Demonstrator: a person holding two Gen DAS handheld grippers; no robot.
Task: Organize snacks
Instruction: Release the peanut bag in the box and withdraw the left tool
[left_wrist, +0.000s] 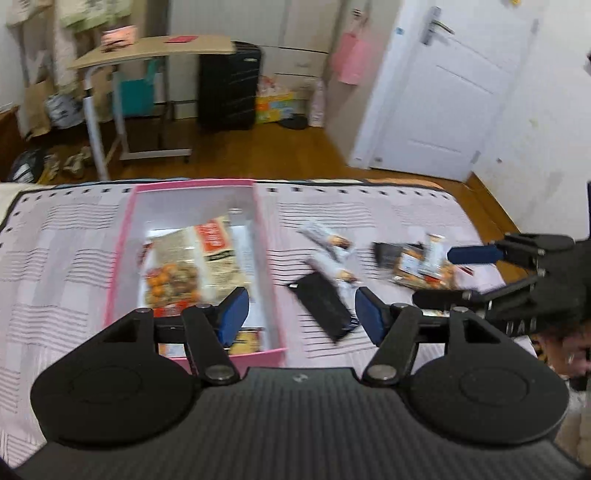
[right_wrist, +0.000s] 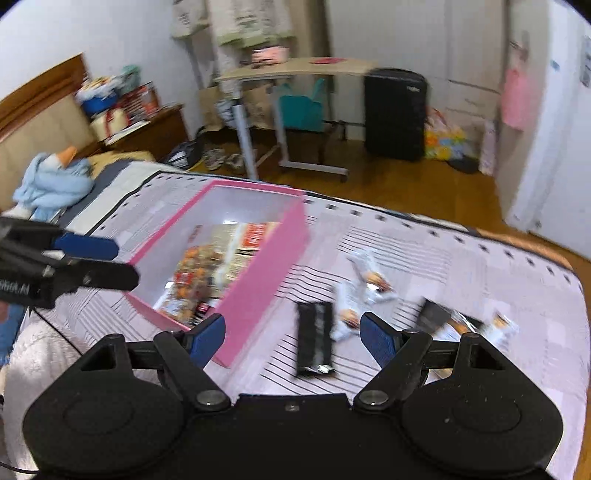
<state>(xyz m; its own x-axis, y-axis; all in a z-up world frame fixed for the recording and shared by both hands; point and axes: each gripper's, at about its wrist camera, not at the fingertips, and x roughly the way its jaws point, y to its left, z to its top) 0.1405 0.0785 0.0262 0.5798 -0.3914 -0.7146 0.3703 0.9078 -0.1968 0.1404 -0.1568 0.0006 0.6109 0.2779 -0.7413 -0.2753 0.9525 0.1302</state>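
Observation:
A pink box stands open on the bed, with a large snack packet lying inside. To its right on the cover lie a black packet, two white bars and a small pile of snacks. My left gripper hovers open over the box's near right corner, nothing between its pads. My right gripper is open above the black packet and holds nothing.
The bed has a pink striped cover whose far edge drops to a wooden floor. Beyond stand a rolling table, a black suitcase and a white door. A light blue bundle lies at the bed's head.

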